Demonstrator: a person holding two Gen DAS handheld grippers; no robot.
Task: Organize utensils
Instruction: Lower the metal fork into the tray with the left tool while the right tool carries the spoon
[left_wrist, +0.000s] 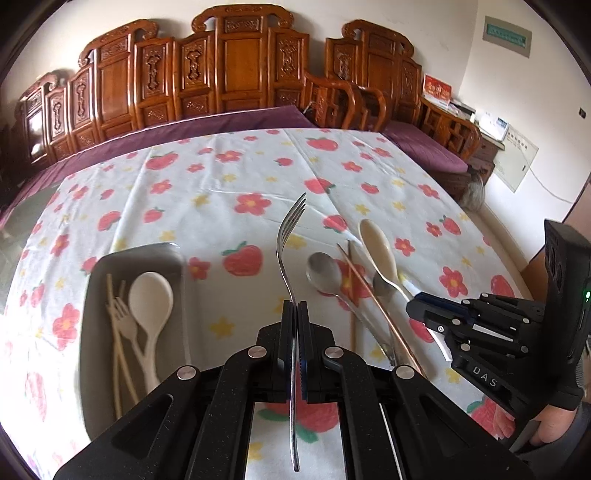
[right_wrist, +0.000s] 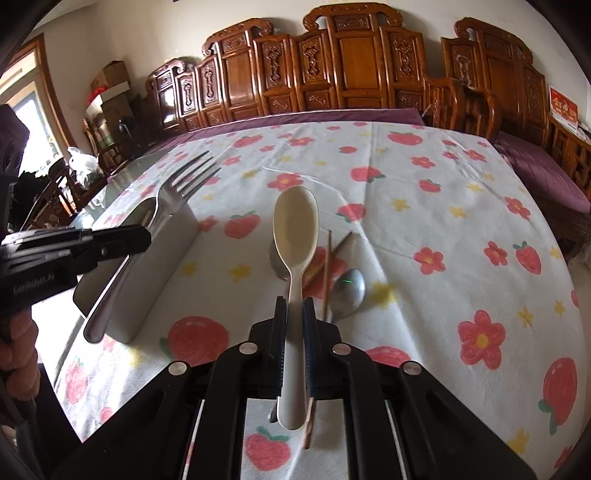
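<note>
My left gripper (left_wrist: 295, 307) is shut on the handle of a metal fork (left_wrist: 291, 240), held above the table with its tines pointing away. My right gripper (right_wrist: 294, 306) is shut on a cream plastic spoon (right_wrist: 295, 225), also lifted. In the left wrist view the right gripper (left_wrist: 416, 300) holds that cream spoon (left_wrist: 376, 245) at the right. In the right wrist view the left gripper (right_wrist: 142, 236) carries the fork (right_wrist: 181, 184) over a grey tray (right_wrist: 159, 266). The tray (left_wrist: 92, 332) holds a cream spoon (left_wrist: 149, 299), a cream fork and chopsticks.
Two metal spoons (left_wrist: 325, 273) (right_wrist: 349, 288) and brown chopsticks (left_wrist: 369, 295) (right_wrist: 327, 266) lie on the strawberry-print tablecloth (left_wrist: 229, 177) between the grippers. A carved wooden bench with purple cushions (left_wrist: 221, 122) runs behind the table. A person's hand (left_wrist: 554, 424) holds the right gripper.
</note>
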